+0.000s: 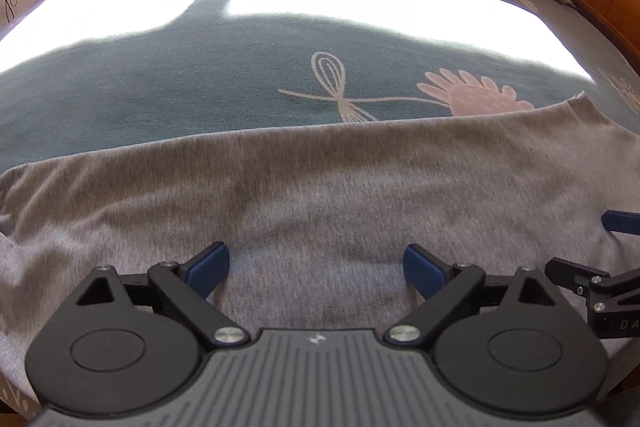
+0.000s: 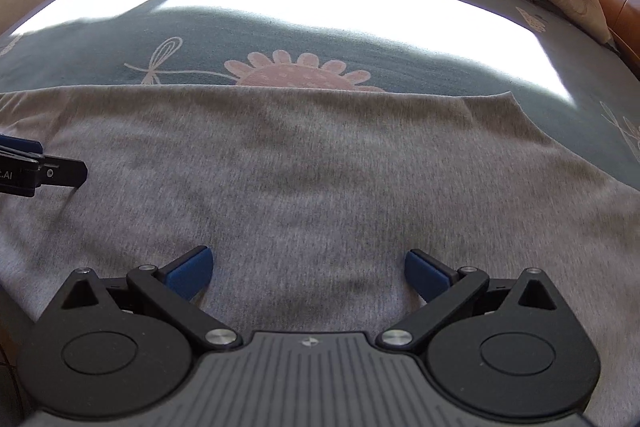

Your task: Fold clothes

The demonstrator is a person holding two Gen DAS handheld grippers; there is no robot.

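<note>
Both my left tongs (image 1: 316, 269) and right tongs (image 2: 308, 273) gape empty above the grey garment (image 1: 320, 187), spread flat on the bed (image 1: 160, 79) for folding.

Grey garment (image 1: 320, 195) cut off by left, right and near picture edges; shape untold. Bed sheet (image 1: 200, 75) far part blown out by sunlight, pattern lost. Pink flower print (image 2: 296, 75) near half hidden under garment edge. Weave blurred.
</note>
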